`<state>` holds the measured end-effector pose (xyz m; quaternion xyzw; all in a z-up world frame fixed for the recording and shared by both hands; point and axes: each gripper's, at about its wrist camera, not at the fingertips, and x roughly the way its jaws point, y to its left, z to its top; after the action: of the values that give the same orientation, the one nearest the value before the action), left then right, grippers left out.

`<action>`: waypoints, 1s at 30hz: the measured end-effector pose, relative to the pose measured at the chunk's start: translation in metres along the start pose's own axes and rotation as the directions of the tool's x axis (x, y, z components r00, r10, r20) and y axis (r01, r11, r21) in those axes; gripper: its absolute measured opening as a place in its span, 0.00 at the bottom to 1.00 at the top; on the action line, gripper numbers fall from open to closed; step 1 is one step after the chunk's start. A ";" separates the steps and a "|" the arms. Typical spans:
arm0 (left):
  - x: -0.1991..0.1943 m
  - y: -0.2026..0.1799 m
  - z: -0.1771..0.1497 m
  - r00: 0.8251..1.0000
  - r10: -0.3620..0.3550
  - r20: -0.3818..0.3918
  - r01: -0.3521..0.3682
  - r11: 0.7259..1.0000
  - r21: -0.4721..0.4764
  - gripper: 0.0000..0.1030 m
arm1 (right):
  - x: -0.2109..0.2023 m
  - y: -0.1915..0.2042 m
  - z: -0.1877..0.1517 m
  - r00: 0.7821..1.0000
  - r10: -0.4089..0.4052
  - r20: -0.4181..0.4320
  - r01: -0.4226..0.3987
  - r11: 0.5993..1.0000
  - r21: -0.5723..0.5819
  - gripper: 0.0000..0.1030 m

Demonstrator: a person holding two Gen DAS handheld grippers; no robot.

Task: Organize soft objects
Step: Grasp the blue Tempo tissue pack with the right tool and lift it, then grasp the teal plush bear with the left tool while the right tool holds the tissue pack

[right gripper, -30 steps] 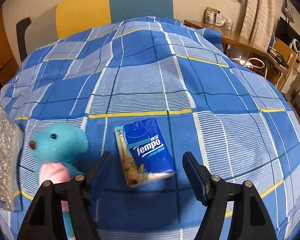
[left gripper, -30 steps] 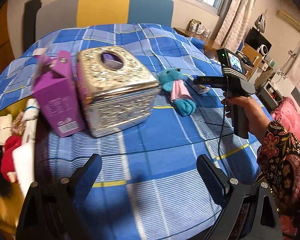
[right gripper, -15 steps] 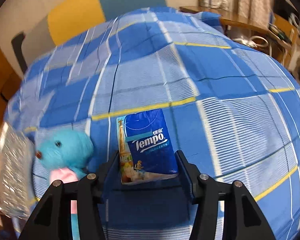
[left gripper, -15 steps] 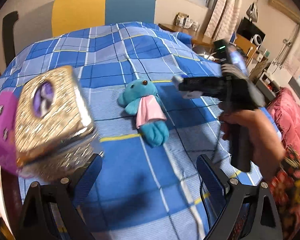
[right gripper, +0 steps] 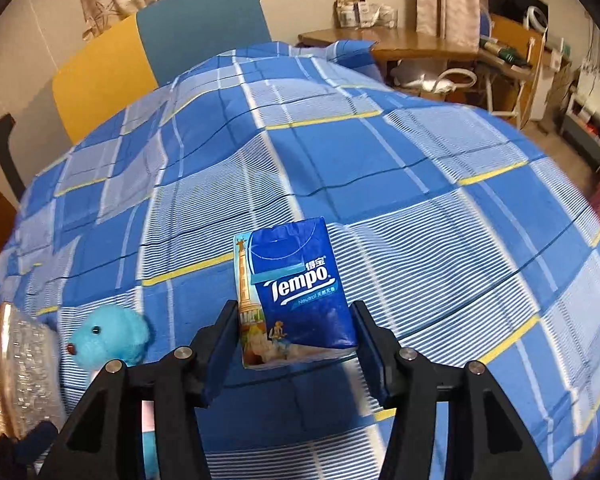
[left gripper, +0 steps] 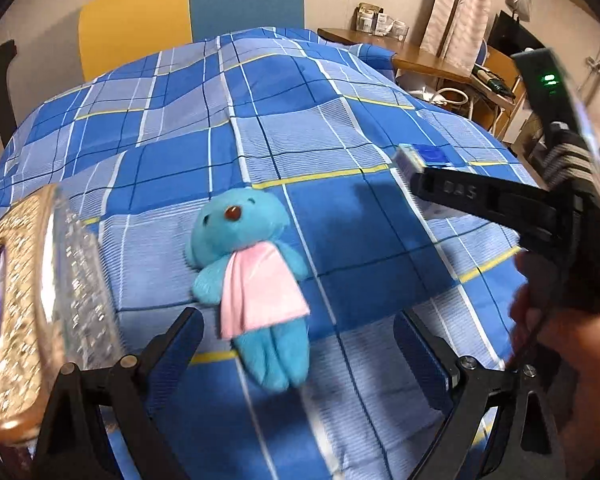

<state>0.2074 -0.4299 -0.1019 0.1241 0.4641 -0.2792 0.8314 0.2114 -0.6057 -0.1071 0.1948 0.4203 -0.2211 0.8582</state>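
Note:
A blue plush bear with a pink cloth (left gripper: 256, 280) lies on the blue checked bedspread (left gripper: 260, 120). My left gripper (left gripper: 296, 344) is open, its fingers either side of the bear's legs, just above them. My right gripper (right gripper: 296, 340) is shut on a blue Tempo tissue pack (right gripper: 296, 296) and holds it raised off the bedspread. The right gripper and the pack's edge (left gripper: 412, 158) also show in the left wrist view, to the right of the bear. The bear's head (right gripper: 108, 338) shows at lower left in the right wrist view.
A shiny gold and silver tissue box (left gripper: 32, 304) stands just left of the bear, also seen in the right wrist view (right gripper: 16, 368). A yellow and teal headboard (left gripper: 188, 12) is at the far end. A wooden desk (right gripper: 420, 44) with clutter stands beyond the bed's right side.
My left gripper swung right, from the tissue box to over the bear. My right gripper closed on the Tempo pack and lifted it off the bedspread.

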 end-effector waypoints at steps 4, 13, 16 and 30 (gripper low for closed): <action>0.023 0.003 0.010 0.999 0.039 -0.018 -0.040 0.998 -0.040 0.94 | -0.003 -0.005 0.004 0.999 -0.047 0.018 0.047 0.999 0.000 0.54; 0.061 0.016 0.020 0.997 0.058 -0.049 -0.063 0.992 -0.109 0.90 | -0.009 -0.010 0.007 0.999 -0.015 0.034 0.013 0.999 0.039 0.54; 0.071 0.020 0.020 0.996 0.068 -0.064 -0.075 0.991 -0.115 0.77 | -0.009 -0.009 0.008 0.999 0.003 0.034 -0.005 0.999 0.046 0.54; 0.035 0.039 0.027 0.999 0.049 -0.008 -0.050 0.992 -0.112 0.39 | -0.006 0.000 0.005 0.999 0.034 0.029 -0.035 0.999 0.024 0.54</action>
<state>0.2632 -0.4232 -0.1190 0.0896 0.4778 -0.2317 0.8426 0.2110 -0.6065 -0.0992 0.2093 0.4019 -0.2141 0.8654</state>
